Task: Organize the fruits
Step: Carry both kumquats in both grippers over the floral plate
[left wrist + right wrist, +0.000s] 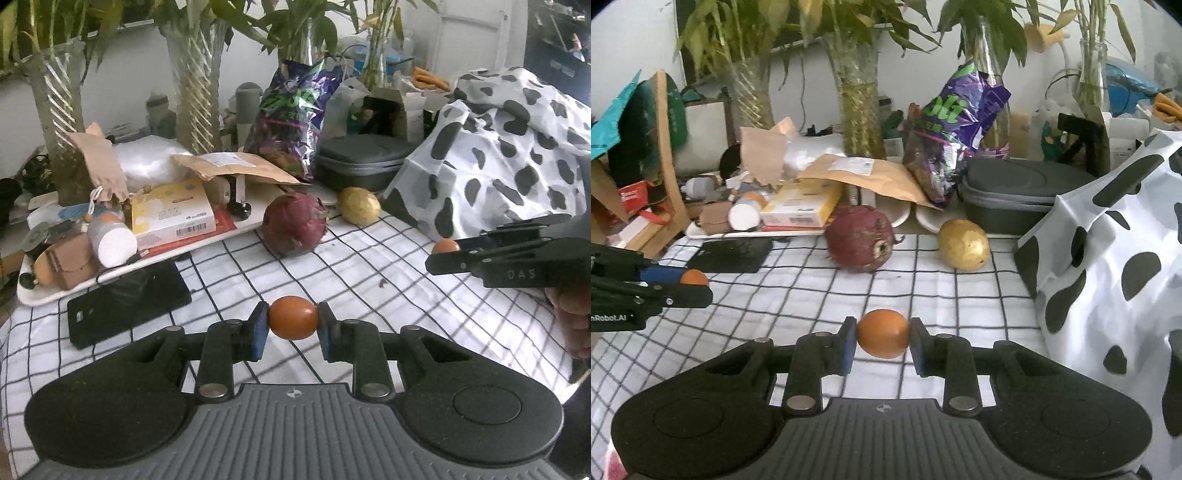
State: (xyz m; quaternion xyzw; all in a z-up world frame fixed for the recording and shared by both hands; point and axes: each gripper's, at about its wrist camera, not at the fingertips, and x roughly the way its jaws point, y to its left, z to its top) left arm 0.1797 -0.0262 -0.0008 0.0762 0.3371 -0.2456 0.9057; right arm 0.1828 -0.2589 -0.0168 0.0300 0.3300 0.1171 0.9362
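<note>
**Above the checked cloth, one small orange fruit in each gripper**

Over the checked cloth [369, 266], the left gripper [293, 323] is clamped on a small orange fruit [293, 322], pads pressing its two ends. The right gripper [882, 334] pinches a matching orange fruit [883, 333] the same way, clear of the cloth. Both look light, smooth and round, so likely to slip or bruise: a gentle hold across the middle suits them. Beyond sit a red onion [294, 225] and a yellow fruit [359, 205], bulkier and needing wider jaws.
</note>
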